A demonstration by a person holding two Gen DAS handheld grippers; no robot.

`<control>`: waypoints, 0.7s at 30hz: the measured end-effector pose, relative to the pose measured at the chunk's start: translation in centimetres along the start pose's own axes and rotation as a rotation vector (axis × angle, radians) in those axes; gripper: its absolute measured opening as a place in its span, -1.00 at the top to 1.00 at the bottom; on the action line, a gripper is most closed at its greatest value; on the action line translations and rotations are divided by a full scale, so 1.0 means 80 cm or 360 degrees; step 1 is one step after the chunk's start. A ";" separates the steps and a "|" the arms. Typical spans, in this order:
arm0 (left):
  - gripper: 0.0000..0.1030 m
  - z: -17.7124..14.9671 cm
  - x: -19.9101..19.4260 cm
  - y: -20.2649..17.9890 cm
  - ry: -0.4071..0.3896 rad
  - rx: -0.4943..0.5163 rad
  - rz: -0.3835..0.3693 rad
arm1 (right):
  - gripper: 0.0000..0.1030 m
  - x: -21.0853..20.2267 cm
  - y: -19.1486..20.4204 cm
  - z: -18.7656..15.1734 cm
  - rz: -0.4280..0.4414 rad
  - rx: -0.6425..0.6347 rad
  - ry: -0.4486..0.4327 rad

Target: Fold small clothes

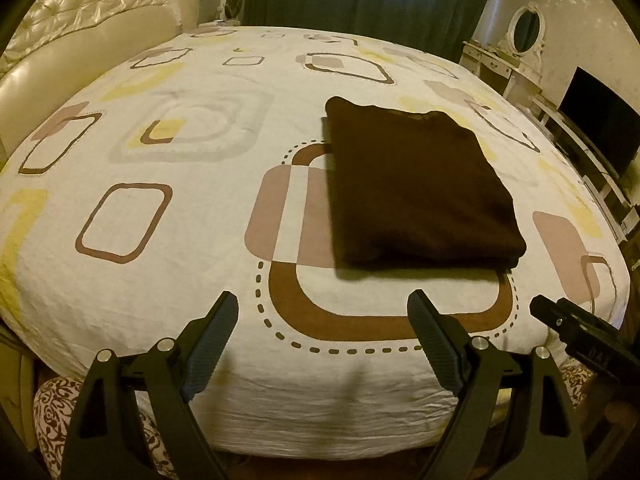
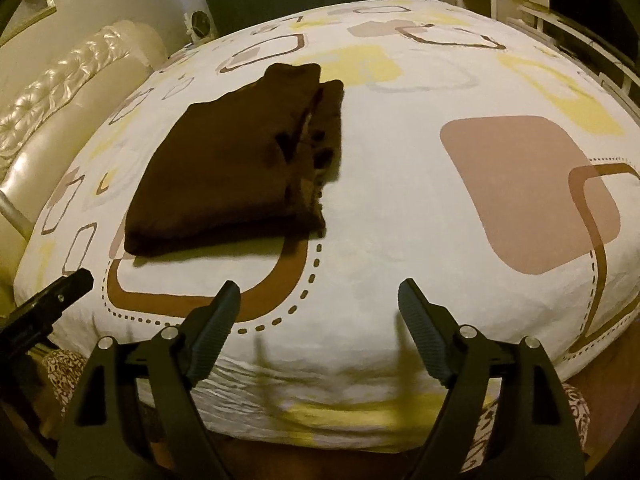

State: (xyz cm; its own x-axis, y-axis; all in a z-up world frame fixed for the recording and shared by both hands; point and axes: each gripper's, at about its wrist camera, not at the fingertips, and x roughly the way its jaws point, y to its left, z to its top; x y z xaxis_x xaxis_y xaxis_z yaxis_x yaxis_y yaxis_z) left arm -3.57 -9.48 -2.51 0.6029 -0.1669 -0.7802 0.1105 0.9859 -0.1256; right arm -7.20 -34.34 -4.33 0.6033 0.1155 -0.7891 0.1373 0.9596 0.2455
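We're looking across the bed [image 1: 160, 272], its patterned sheet carrying the dark brown garment [image 1: 416, 188], which lies as a neat layered rectangle a little in from the near edge, right of centre in the left wrist view. Left gripper [image 1: 324, 332] and right gripper [image 2: 318, 316] both hover over that near edge, jaws spread wide, holding nothing. If another fold is wanted, we'd say pinch both near corners through every layer and lift evenly.

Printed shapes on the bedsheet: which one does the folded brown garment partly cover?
The large brown rounded-square outline with a dotted border, near the bed's front edge. The folded brown garment overlaps its far side; other shapes lie uncovered.
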 end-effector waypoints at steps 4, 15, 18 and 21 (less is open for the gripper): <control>-0.66 -0.003 -0.001 -0.004 -0.0005 0.0034 0.0023 | -0.57 0.002 -0.008 0.000 -0.0005 0.0045 0.0002; -0.66 -0.006 0.003 -0.008 0.0029 0.0056 0.0048 | -0.58 0.008 -0.012 -0.002 -0.0001 0.0060 0.0025; -0.66 -0.007 0.003 -0.009 0.0030 0.0067 0.0052 | -0.58 0.011 -0.011 -0.003 -0.0003 0.0052 0.0031; -0.66 -0.007 0.002 -0.009 0.0029 0.0062 0.0052 | -0.58 0.011 -0.011 -0.003 0.0002 0.0048 0.0031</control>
State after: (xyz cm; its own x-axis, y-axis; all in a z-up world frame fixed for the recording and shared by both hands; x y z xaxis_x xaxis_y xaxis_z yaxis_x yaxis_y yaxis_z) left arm -4.00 -10.19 -2.94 0.5923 -0.1342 -0.7944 0.1221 0.9896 -0.0762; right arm -6.98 -34.99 -5.41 0.5880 0.1221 -0.7996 0.1603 0.9513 0.2632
